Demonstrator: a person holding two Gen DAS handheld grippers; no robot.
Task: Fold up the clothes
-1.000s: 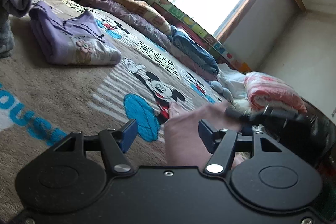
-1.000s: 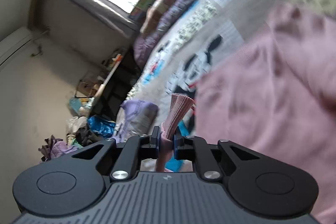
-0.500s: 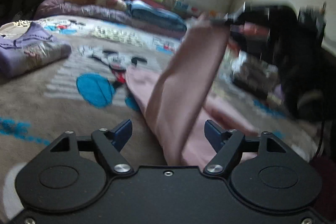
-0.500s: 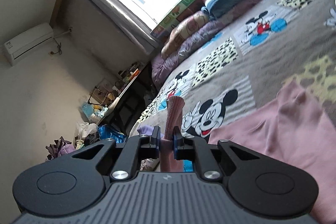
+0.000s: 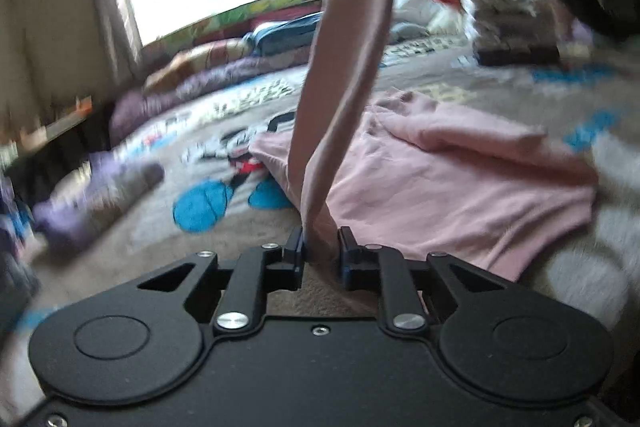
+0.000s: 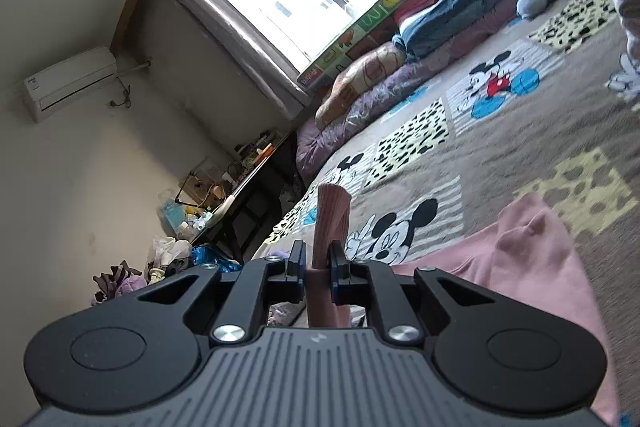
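Left tongs (image 5: pixel 319 247) pinching pink sweatshirt (image 5: pixel 440 187) sleeve, pulled taut; right tongs (image 6: pixel 317 259) pinching its ribbed cuff; body rumpled on fuzzy cartoon-print blanket (image 6: pixel 460 155).

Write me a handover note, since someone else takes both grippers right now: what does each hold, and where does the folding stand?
Left gripper: shut on the pink garment's sleeve, near its base.
Right gripper: shut on the ribbed cuff of that sleeve, raised high.
Pink garment: body lies rumpled on the cartoon blanket.
Done: a folded purple garment lies to the left.
Left: lay the sleeve across the body, then fold the body.
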